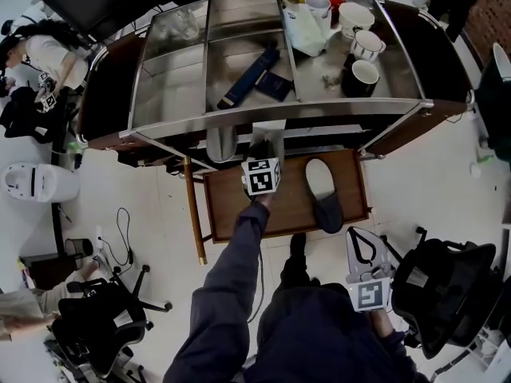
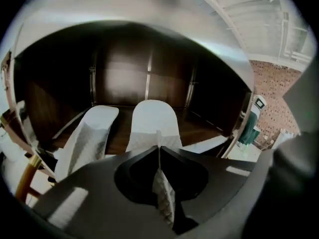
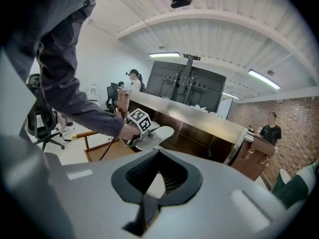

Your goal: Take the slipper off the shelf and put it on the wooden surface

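Observation:
My left gripper (image 1: 266,156) reaches under the cart's steel top (image 1: 172,106) and is shut on the edge of a pale slipper (image 1: 269,142). In the left gripper view the jaws (image 2: 159,146) pinch that slipper (image 2: 152,121), which lies on the dark shelf (image 2: 199,128). A second pale slipper (image 2: 87,136) lies to its left on the same shelf. Another slipper (image 1: 323,191), dark with a pale insole, rests on the low wooden surface (image 1: 283,207). My right gripper (image 1: 361,250) hangs near my body, shut and empty (image 3: 157,152). The right gripper view shows the left gripper (image 3: 135,139) gripping the slipper (image 3: 158,133).
Mugs (image 1: 366,48), a white bag (image 1: 307,26) and a dark blue box (image 1: 249,76) lie on the steel top. Office chairs stand at the right (image 1: 447,294) and lower left (image 1: 104,317). A white bin (image 1: 36,182) is at far left. People (image 3: 271,128) stand beyond the cart.

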